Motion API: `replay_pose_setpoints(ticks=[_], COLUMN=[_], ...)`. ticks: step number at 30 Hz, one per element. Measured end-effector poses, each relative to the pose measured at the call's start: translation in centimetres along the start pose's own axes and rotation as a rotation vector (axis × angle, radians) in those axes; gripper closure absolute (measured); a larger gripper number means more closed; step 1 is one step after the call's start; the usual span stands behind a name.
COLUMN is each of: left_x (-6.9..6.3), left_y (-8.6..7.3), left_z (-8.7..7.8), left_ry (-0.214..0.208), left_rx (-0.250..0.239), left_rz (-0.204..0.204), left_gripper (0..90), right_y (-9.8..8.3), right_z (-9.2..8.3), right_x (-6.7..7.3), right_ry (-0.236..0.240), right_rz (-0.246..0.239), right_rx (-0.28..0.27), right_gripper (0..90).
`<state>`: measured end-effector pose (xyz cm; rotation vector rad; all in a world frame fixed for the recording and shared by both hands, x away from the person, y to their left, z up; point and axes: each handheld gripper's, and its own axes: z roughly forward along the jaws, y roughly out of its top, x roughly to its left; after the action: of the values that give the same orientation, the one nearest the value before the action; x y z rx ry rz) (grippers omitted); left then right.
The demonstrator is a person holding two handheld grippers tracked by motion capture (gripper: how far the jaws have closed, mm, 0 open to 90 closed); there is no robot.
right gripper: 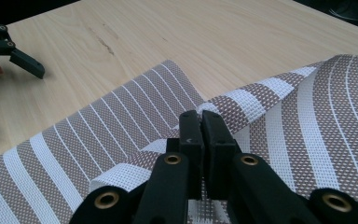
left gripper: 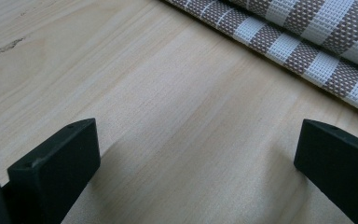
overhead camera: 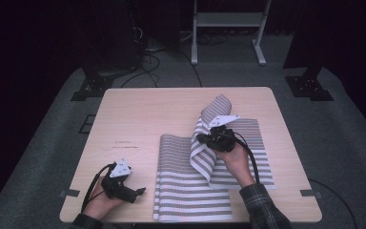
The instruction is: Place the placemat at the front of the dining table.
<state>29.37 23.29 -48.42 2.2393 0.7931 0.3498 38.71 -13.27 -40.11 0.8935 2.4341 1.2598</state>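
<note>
A: Where's the brown-and-white striped woven mat (overhead camera: 190, 191)?

B: On the pale wooden table (overhead camera: 133, 109), 1 edge lifted, pinched between the right gripper's (right gripper: 200, 122) pressed-together jaws.

A: And the left gripper (overhead camera: 140, 191)?

B: Spread, empty, just beside the mat's edge. I'd carry the fold across low and square the stripes before letting go.

Dim room, dark surroundings. Grey carpet floor (overhead camera: 43, 143); white metal frame (overhead camera: 228, 28) at back; black cables (overhead camera: 147, 62); light wooden table (overhead camera: 138, 109).

My right gripper (right gripper: 200, 122): mat (right gripper: 121, 121) edge hidden betw. its jaws. Mat cut off at frame edges in both gripper views; my forearms cut off, high view bottom.
</note>
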Motion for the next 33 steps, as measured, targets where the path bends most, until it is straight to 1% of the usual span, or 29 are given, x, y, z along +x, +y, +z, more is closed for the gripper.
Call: replay_pose_setpoints(ticks=[10,13,20,22,26,30,33], left_x=[0.0,0.0,-0.1,-0.1,-0.1,-0.1,-0.1], left_y=[0.0,0.0,0.1,0.1,0.1,0.1,0.1], left_z=[0.0,0.0,0.1,0.1,0.1,0.1,0.1], left_ry=[-0.002,-0.003,-0.008,-0.008,-0.008,-0.009,-0.010], left_rx=[0.002,0.000,0.001,0.002,0.001,0.003,0.003], left_rz=[0.004,0.003,0.009,0.010,0.009,0.011,0.011], left_gripper=[0.0,0.0,0.0,0.0,0.0,0.0,0.0], right_y=[0.6,0.9,2.2,2.4,2.8,3.5,3.9], right_z=[1.6,2.1,3.4,3.7,4.7,5.6,6.0], right_x=[1.2,1.7,3.1,3.4,4.2,5.3,5.8], right_ry=[0.043,0.055,0.090,0.099,0.121,0.143,0.148], right_rz=[-0.010,-0.022,-0.042,-0.049,-0.058,-0.076,-0.089], right_rx=[-0.004,-0.002,-0.002,-0.010,-0.008,-0.010,-0.010], right_gripper=[87.5,87.5,87.5,87.5,87.5,87.5,87.5])
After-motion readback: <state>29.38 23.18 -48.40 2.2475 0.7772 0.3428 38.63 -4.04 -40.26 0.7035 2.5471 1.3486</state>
